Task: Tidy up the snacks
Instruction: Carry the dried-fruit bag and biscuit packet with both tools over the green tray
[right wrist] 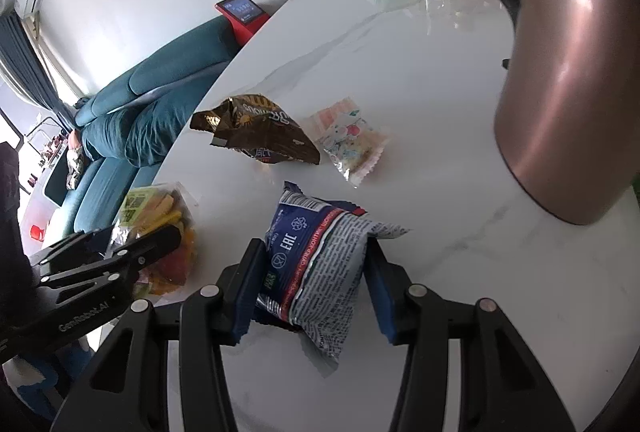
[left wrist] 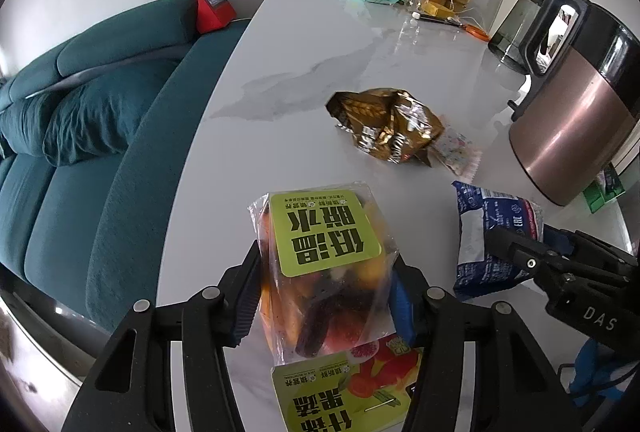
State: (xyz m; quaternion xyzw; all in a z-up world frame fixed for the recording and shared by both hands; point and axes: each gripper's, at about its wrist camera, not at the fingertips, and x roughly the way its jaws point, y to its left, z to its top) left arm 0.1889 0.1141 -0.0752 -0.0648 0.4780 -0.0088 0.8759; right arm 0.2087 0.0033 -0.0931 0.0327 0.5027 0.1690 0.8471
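With the left gripper point(left wrist: 324, 288) clamped on the clear dried-fruit bag point(left wrist: 320, 272) and the right gripper point(right wrist: 308, 284) squeezing the blue packet point(right wrist: 316, 260) on the white table point(right wrist: 420, 80), both snacks are gripped, so next likely comes lifting and grouping them.

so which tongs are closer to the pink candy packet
Right. The right tongs, gripping the blue packet, sit just below the pink candy packet; the left tongs hold the dried fruit bag farther off.
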